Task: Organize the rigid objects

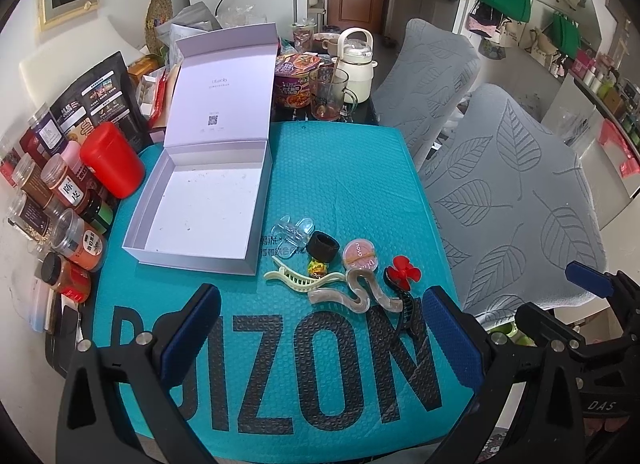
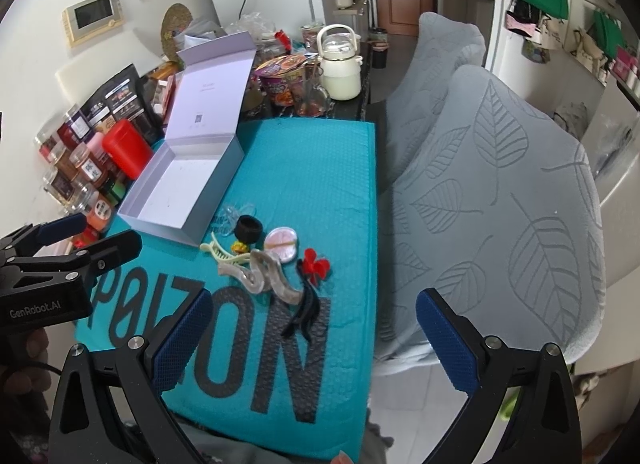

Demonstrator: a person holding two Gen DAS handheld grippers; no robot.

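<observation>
An open white box (image 1: 208,199) (image 2: 188,179) sits on the teal mailer (image 1: 340,191) (image 2: 312,183), its lid upright. In front of it lies a cluster: a clear claw clip (image 1: 290,229) (image 2: 236,213), a black ring (image 1: 323,246) (image 2: 249,229), a pink round case (image 1: 361,256) (image 2: 281,243), a cream clip (image 1: 298,280) (image 2: 224,254), a wavy translucent clip (image 1: 356,296) (image 2: 268,276), a red flower clip (image 1: 404,270) (image 2: 316,260) and a black clip (image 1: 406,310) (image 2: 306,314). My left gripper (image 1: 320,340) is open and empty, just before the cluster. My right gripper (image 2: 312,344) is open and empty.
Spice jars (image 1: 60,223) and a red canister (image 1: 112,159) (image 2: 126,147) line the left edge. A noodle cup (image 1: 296,79), glass mug (image 1: 330,93) and cream kettle (image 1: 358,63) (image 2: 340,63) stand behind. Two grey-covered chairs (image 1: 508,191) (image 2: 500,199) stand at the right.
</observation>
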